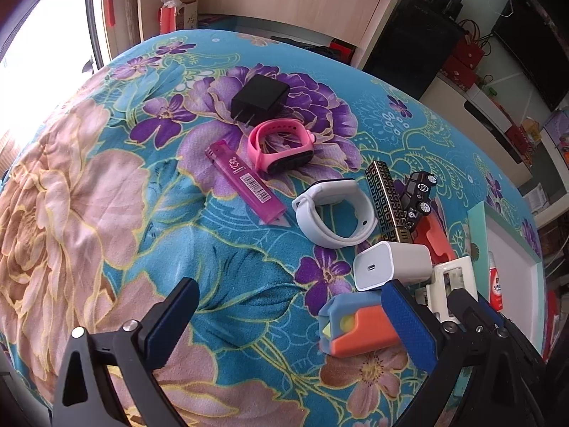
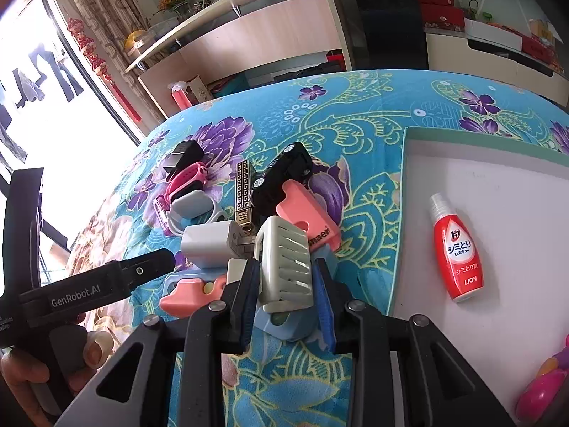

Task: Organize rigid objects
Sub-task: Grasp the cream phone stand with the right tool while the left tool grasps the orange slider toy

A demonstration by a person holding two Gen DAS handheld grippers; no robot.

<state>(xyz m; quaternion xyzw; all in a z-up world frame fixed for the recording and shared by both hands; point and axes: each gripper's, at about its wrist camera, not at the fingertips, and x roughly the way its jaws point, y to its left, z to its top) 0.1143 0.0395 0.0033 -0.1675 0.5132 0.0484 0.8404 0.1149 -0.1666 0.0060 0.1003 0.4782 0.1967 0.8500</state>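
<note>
My right gripper (image 2: 284, 284) is shut on a cream slotted plastic piece (image 2: 290, 267), held over the pile; the piece also shows in the left wrist view (image 1: 450, 281). My left gripper (image 1: 284, 316) is open and empty above the floral cloth, beside an orange and blue block (image 1: 359, 327). The pile holds a white charger (image 1: 391, 265), a white watch (image 1: 334, 213), a pink watch (image 1: 281, 144), a purple lighter (image 1: 245, 181), a black adapter (image 1: 259, 98), a patterned gold lighter (image 1: 386, 199) and a black toy car (image 1: 419, 192).
A white tray (image 2: 498, 185) with a teal rim lies at the right, holding a red stain-remover bottle (image 2: 457, 252) and a pink toy (image 2: 544, 388). A salmon block (image 2: 309, 217) sits in the pile. Shelves and cabinets stand beyond the table.
</note>
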